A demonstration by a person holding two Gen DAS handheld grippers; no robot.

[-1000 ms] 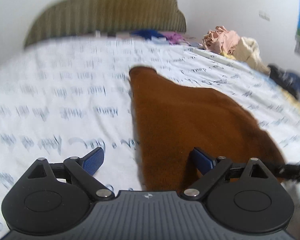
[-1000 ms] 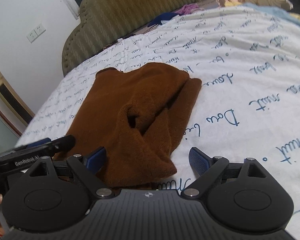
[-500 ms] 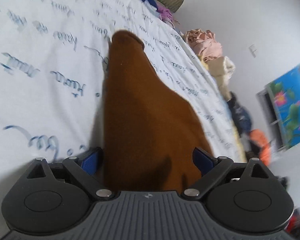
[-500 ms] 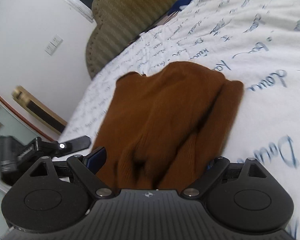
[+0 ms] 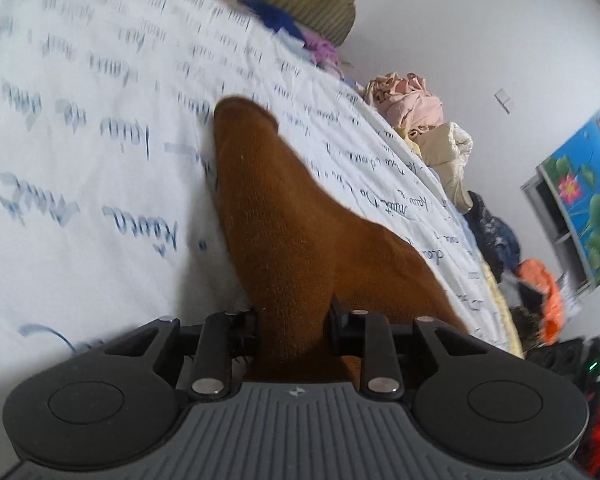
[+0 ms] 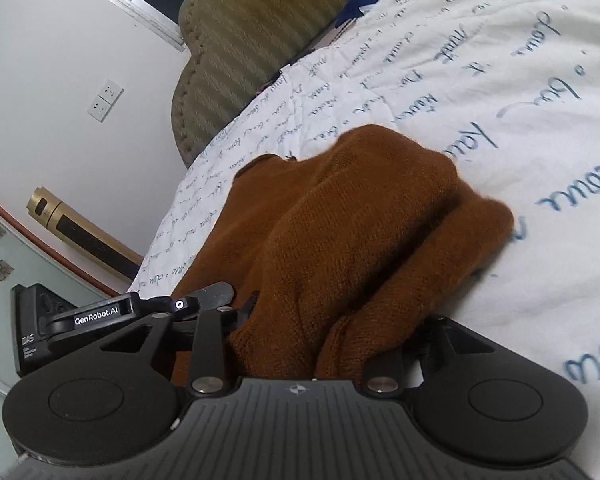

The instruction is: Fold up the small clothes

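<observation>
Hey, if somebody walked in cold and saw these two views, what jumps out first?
A brown knitted garment on a white bedsheet printed with blue script, bunched between the closing jaws of the left gripper and right gripper. Behind it, a heap of unfolded clothes sits at the bed's far edge.

Brown garment (image 5: 296, 240): fuzzy knit cloth, matt, fine ribbed texture. Bedsheet (image 5: 100, 168): thin white cotton-like cloth, matt, lightly creased, printed with blue script. Headboard (image 6: 236, 36): olive padded fabric, ribbed, dull. Left gripper (image 5: 292, 326) and right gripper (image 6: 332, 332): matt black plastic, ridged grey body, small shiny metal pins. Wall (image 6: 60, 60): smooth, pale, painted. Gold tube (image 6: 56, 212): glossy metallic finish. Pile of clothes (image 5: 412, 108): crumpled soft cloth.
</observation>
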